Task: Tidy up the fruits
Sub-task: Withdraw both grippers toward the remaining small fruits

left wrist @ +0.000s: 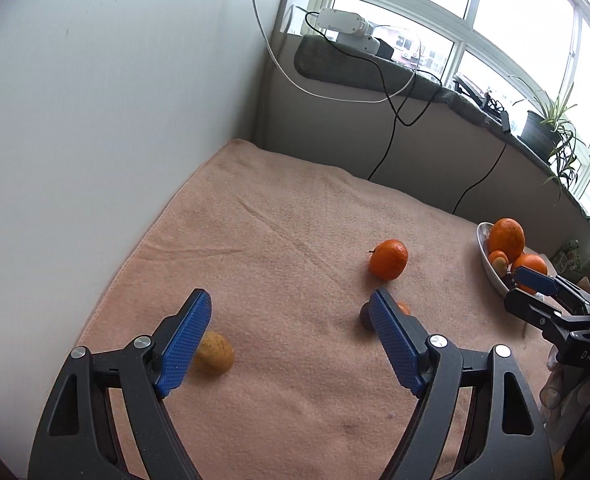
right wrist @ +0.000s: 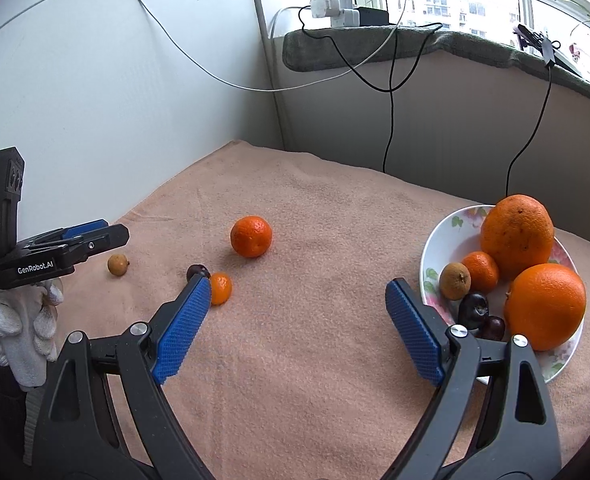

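A tangerine (right wrist: 251, 237) lies loose on the pink towel (right wrist: 295, 360); it also shows in the left wrist view (left wrist: 388, 259). Nearer lie a small kumquat (right wrist: 220, 288) and a dark plum (right wrist: 197, 271), touching. A yellow-brown loquat (left wrist: 214, 351) lies by my left finger; it also shows in the right wrist view (right wrist: 118, 265). A floral plate (right wrist: 447, 240) at the right holds oranges (right wrist: 517, 236), a tangerine, a loquat and dark plums. My left gripper (left wrist: 291, 312) is open and empty above the towel. My right gripper (right wrist: 299, 300) is open and empty beside the plate.
A white wall stands on the left and a low grey wall at the back. Black and white cables (right wrist: 391, 92) hang from the window sill (right wrist: 375, 46). A potted plant (left wrist: 551, 128) stands on the sill at the right.
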### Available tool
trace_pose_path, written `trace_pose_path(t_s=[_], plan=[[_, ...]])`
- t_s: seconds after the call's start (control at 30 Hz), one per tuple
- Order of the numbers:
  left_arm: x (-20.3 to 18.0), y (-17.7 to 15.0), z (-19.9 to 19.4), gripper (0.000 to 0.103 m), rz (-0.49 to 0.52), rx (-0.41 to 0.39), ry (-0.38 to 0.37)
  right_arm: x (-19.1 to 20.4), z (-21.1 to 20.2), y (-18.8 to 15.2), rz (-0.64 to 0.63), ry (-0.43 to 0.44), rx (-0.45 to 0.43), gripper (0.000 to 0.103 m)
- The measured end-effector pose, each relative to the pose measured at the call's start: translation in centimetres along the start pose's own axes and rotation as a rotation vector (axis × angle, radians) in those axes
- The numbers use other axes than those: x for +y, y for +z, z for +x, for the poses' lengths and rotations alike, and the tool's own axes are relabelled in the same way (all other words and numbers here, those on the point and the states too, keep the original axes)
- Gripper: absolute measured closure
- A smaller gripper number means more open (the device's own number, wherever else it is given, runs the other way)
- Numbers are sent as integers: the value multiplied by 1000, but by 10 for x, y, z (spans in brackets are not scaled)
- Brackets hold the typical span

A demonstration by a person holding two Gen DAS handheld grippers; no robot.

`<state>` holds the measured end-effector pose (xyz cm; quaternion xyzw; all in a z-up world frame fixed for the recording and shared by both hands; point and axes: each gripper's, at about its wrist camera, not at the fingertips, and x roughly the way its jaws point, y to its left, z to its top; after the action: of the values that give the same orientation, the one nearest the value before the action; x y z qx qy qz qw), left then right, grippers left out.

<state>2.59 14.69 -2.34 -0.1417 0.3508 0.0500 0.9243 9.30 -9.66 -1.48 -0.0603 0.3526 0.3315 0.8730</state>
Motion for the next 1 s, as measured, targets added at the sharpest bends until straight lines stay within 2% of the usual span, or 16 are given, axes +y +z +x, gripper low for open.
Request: trace_pose_path(t_s=[0.23,0.27,0.37,0.47,0.57,0.6,0.73,0.8,0.87,1.0], plan=[[31,-23,-6,23,-52,14,41,22,23,0,-66,28,38,12],[36,-25,-6,23,-60,18,43,24,26,0,-73,32,43,14],[40,-29,-4,31,-63,23,53,30,35,0,-90,45,69,26],[41,-30,-2,36,-47,27,50,34,44,-1,-99,58,88,28],[38,-30,3,44,-31,43,38,38,53,-2,-100,79,116,43],[39,-31,5,45,-32,48,35,38,56,-3,-100,85,124,46],[42,-32,11,49,-44,65,17,40,67,-2,-97,102,150,49],[43,-33,10,51,-44,66,12,40,71,-2,-95,110,161,55],[43,-33,11,55,-47,69,8,40,75,-2,-95,115,169,56],[43,-33,12,56,-49,76,4,44,81,-3,-103,126,184,57]])
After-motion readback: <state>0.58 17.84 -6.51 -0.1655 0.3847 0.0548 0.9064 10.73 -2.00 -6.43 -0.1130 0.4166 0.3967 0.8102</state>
